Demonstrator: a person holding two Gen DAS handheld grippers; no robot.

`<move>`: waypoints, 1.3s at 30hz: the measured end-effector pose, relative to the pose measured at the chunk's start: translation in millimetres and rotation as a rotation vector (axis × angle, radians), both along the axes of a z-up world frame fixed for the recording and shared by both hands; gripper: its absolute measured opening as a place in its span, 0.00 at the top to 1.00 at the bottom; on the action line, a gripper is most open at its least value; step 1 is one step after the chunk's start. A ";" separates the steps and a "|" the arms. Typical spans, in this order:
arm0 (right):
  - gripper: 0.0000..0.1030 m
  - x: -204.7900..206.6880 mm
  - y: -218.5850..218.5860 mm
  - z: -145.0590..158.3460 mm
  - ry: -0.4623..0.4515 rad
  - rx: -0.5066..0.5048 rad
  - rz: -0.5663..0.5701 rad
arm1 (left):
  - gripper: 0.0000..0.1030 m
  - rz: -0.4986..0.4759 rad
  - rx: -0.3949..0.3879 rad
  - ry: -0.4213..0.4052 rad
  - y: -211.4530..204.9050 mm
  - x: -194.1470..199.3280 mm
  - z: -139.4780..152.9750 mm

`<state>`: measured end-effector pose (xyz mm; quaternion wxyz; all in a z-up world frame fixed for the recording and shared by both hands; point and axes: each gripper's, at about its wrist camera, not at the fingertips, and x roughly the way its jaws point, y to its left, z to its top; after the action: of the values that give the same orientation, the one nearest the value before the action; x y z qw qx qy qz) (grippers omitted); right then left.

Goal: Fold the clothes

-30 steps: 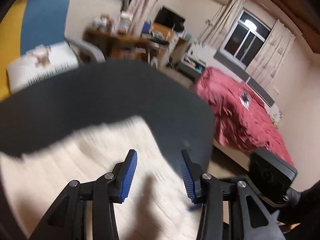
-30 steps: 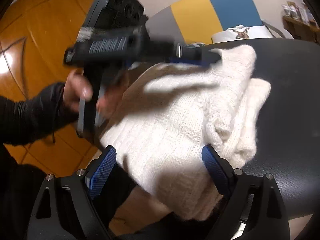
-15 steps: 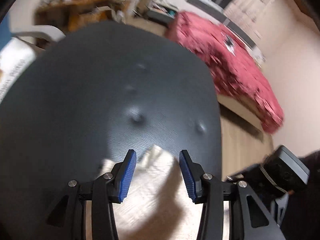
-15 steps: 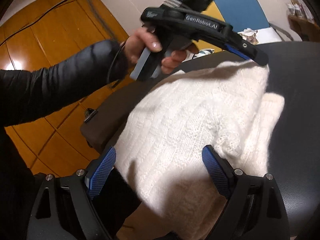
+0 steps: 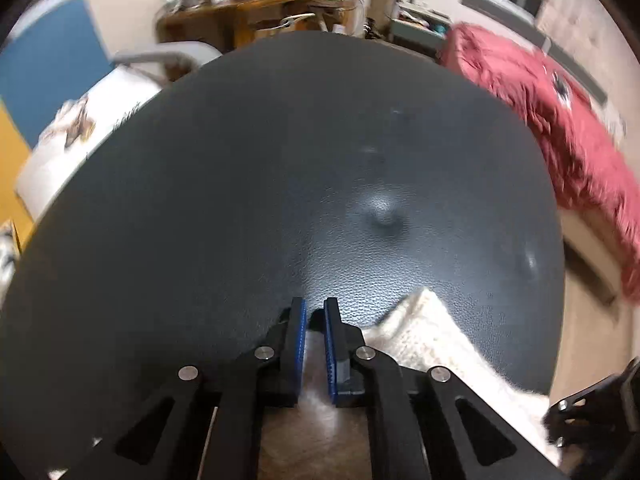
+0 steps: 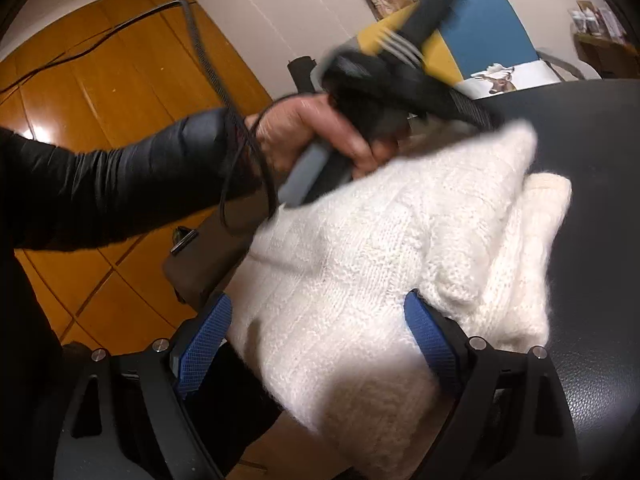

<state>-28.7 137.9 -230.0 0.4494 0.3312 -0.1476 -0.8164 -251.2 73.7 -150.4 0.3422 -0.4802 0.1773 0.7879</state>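
Each hand-held gripper (image 5: 315, 312) had black arms, silver screws and blue ribbed pads (image 6: 430, 344). The person's sleeve (image 6: 120, 184) was black and shiny, with a black cable (image 6: 256, 160) looping across it.

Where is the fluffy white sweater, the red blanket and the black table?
white knitted sweater (image 6: 360, 264): right wrist view, middle of its folded top layer.
red blanket (image 5: 560, 128): left wrist view, the rumpled middle, on the bed.
black table (image 5: 248, 184): left wrist view, bare leathery top.
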 end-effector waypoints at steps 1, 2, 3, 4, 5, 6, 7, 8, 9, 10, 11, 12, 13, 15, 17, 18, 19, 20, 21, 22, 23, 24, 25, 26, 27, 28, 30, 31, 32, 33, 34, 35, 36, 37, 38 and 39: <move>0.12 0.9 -0.8 0.0 0.002 0.010 0.001 | 0.82 0.007 -0.028 0.010 2.8 0.8 -2.5; 0.12 1.7 -1.6 0.0 0.004 0.019 0.002 | 0.78 0.016 -0.013 0.008 0.8 -0.9 2.2; 0.12 1.8 -1.8 0.0 0.003 0.021 0.000 | 0.77 0.054 0.000 0.009 -5.0 -4.8 6.9; 0.12 1.9 -2.1 0.1 0.002 0.024 -0.002 | 0.76 0.100 0.026 0.011 -13.0 -7.4 13.3; 0.12 2.0 -2.5 0.3 0.001 0.026 -0.003 | 0.75 0.145 0.056 0.013 -21.6 -9.4 20.5; 0.12 2.4 -3.5 2.2 -0.001 0.030 -0.002 | 0.74 0.183 0.108 0.022 -32.9 -8.0 31.1; 0.12 3.0 -4.1 4.2 -0.004 0.033 -0.001 | 0.74 0.215 0.168 0.042 -46.1 -2.0 43.7; 0.12 5.8 -0.6 7.1 -0.012 0.038 -0.002 | 0.73 0.233 0.234 0.065 -58.7 9.6 57.6; 0.12 8.5 3.2 10.1 -0.019 0.041 -0.004 | 0.71 0.232 0.290 0.076 -67.5 22.4 66.5; 0.12 10.9 9.8 14.1 -0.018 0.041 -0.010 | 0.70 0.223 0.335 0.086 -74.1 39.5 71.2; 0.12 13.3 16.4 18.0 -0.017 0.041 -0.017 | 0.68 0.214 0.380 0.097 -80.8 56.6 75.9; 0.12 15.8 23.2 21.5 -0.018 0.041 -0.024 | 0.66 0.208 0.415 0.109 -86.5 73.5 78.7; 0.12 18.3 31.1 21.2 -0.031 0.041 -0.037 | 0.66 0.215 0.405 0.130 -88.3 89.3 73.6; 0.12 21.9 46.4 18.3 -0.060 0.035 -0.076 | 0.66 0.240 0.383 0.152 -90.0 115.1 59.0; 0.12 21.3 55.0 13.9 -0.080 0.033 -0.110 | 0.66 0.279 0.393 0.104 -87.4 133.4 35.2; 0.12 19.8 57.2 10.9 -0.092 0.032 -0.121 | 0.66 0.297 0.396 0.077 -86.9 141.4 23.2; 0.12 16.3 55.2 7.5 -0.111 0.015 -0.111 | 0.66 0.308 0.385 0.083 -84.9 146.8 14.9; 0.12 12.7 53.2 4.2 -0.129 -0.001 -0.101 | 0.66 0.312 0.394 0.114 -87.0 150.8 9.8; 0.12 9.2 51.1 0.9 -0.146 -0.017 -0.092 | 0.66 0.316 0.403 0.138 -89.1 154.0 5.5; 0.12 6.6 48.4 -1.1 -0.145 -0.021 -0.095 | 0.66 0.319 0.416 0.134 -91.3 153.8 4.5; 0.12 3.8 45.8 -3.1 -0.145 -0.028 -0.097 | 0.66 0.322 0.429 0.129 -93.5 153.5 3.8; 0.12 0.7 44.3 -4.5 -0.154 -0.054 -0.088 | 0.66 0.330 0.444 0.121 -95.6 153.2 4.5; 0.12 -2.5 42.7 -5.9 -0.162 -0.081 -0.080 | 0.66 0.338 0.461 0.113 -97.8 152.0 5.9; 0.12 -5.2 41.4 -7.0 -0.170 -0.109 -0.069 | 0.66 0.349 0.495 0.105 -100.1 148.3 9.5; 0.12 -5.0 41.8 -5.8 -0.175 -0.151 -0.039 | 0.65 0.350 0.535 0.092 -101.7 147.3 10.6; 0.12 -4.7 42.2 -4.6 -0.179 -0.193 -0.010 | 0.65 0.348 0.569 0.070 -99.4 143.3 9.5; 0.05 -4.3 43.1 -2.2 -0.188 -0.277 0.049 | 0.64 0.333 0.592 0.041 -92.7 137.2 5.6; 0.05 -3.7 43.9 -1.0 -0.190 -0.317 0.076 | 0.63 0.322 0.588 0.033 -88.7 134.9 3.1; 0.05 -1.1 48.1 0.6 -0.178 -0.346 0.087 | 0.61 0.309 0.576 0.030 -83.5 133.1 -0.4; 0.05 1.3 51.8 1.1 -0.170 -0.366 0.096 | 0.61 0.289 0.529 0.055 -75.1 134.5 -6.4; 0.05 2.2 51.7 -6.5 -0.197 -0.314 0.083 | 0.60 0.276 0.500 0.089 -72.4 138.0 -5.7; 0.05 3.1 51.5 -14.1 -0.223 -0.261 0.071 | 0.59 0.266 0.479 0.111 -67.8 140.3 -4.9; 0.05 4.0 51.3 -21.7 -0.249 -0.209 0.058 | 0.59 0.267 0.475 0.109 -65.9 141.1 -3.9; 0.05 5.2 51.4 -28.0 -0.270 -0.162 0.048 | 0.59 0.270 0.482 0.103 -67.3 140.4 -3.6; 0.05 8.8 53.1 -24.1 -0.257 -0.159 0.050 | 0.59 0.274 0.489 0.097 -68.6 139.8 -3.2; 0.05 12.3 54.6 -20.2 -0.244 -0.154 0.052 | 0.59 0.284 0.497 0.089 -70.0 139.2 -2.2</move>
<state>-16.4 192.5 -250.1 0.4733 0.3964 -0.2546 -0.7443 -112.0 3.6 -152.6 0.3277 -0.3667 -0.0753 0.8675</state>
